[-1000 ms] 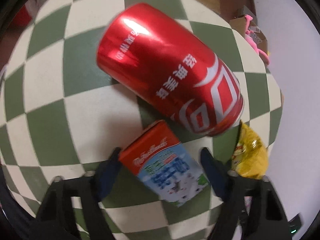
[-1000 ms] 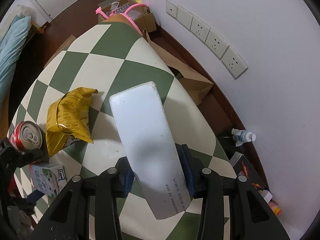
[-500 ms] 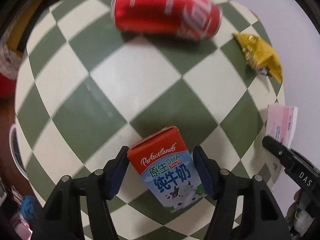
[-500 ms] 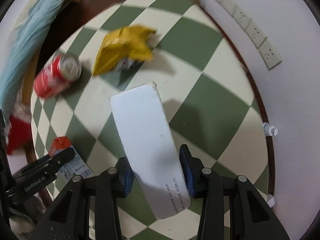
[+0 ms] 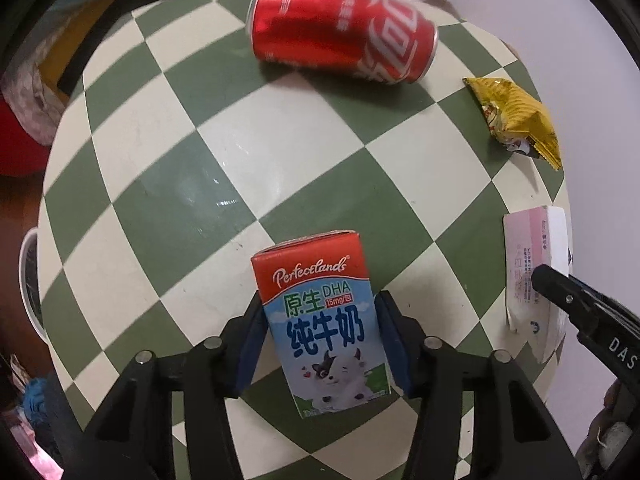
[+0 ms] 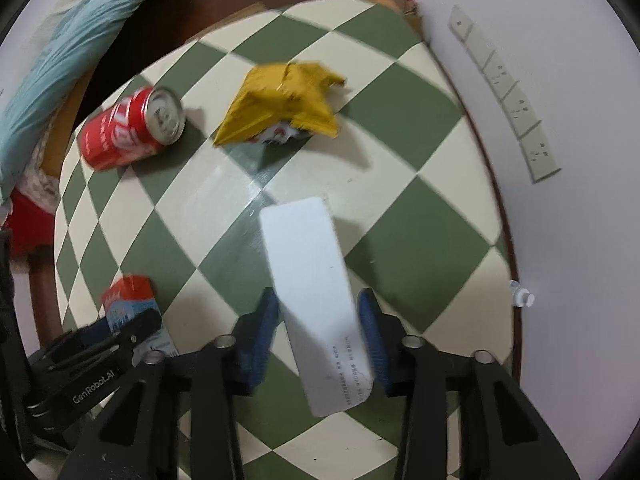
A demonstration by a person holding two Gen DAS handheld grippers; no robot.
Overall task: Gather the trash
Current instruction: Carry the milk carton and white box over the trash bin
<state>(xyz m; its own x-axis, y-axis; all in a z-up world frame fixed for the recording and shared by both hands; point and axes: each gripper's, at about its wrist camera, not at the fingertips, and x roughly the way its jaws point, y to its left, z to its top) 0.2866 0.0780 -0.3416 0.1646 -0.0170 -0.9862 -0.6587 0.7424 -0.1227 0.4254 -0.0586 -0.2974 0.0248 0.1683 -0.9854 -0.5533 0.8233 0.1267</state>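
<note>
Left tool (image 5: 318, 330) is closing on the milk carton (image 5: 320, 320): blue pads are flanking its two narrow sides, carton sitting between them, printed face toward the camera. Pads are looking close to contact but I'm not seeing a firm squeeze yet, so I'm calling it not quite clamped. Right tool (image 6: 318, 334) is gripping the white box (image 6: 316, 296), pads pressing on both long sides, box sticking out forward over the checkered surface (image 6: 400, 216)

Still lying loose on the surface: red can (image 5: 340, 32) on its side near the far edge, yellow wrapper (image 5: 516, 118) off to the right of it, well apart from both tools

How I'm thinking the step should go:
- finishing the left closure squarely, pads flat on the carton's sides, not on its corners. Thin card is probably going to buckle if squeezed hard, so I'm suggesting just enough force to hold
- keeping the carton low in the pads; it's reaching well past the tips, so a tip grip is likely to let it pivot
- lifting straight up before translating, both tools are pointing down at the surface
- keeping the two tools apart while carrying; the right one is sitting just beside the left tool's view edge, collision risk
- can is likely to roll if nudged, so I'm routing around it
</note>
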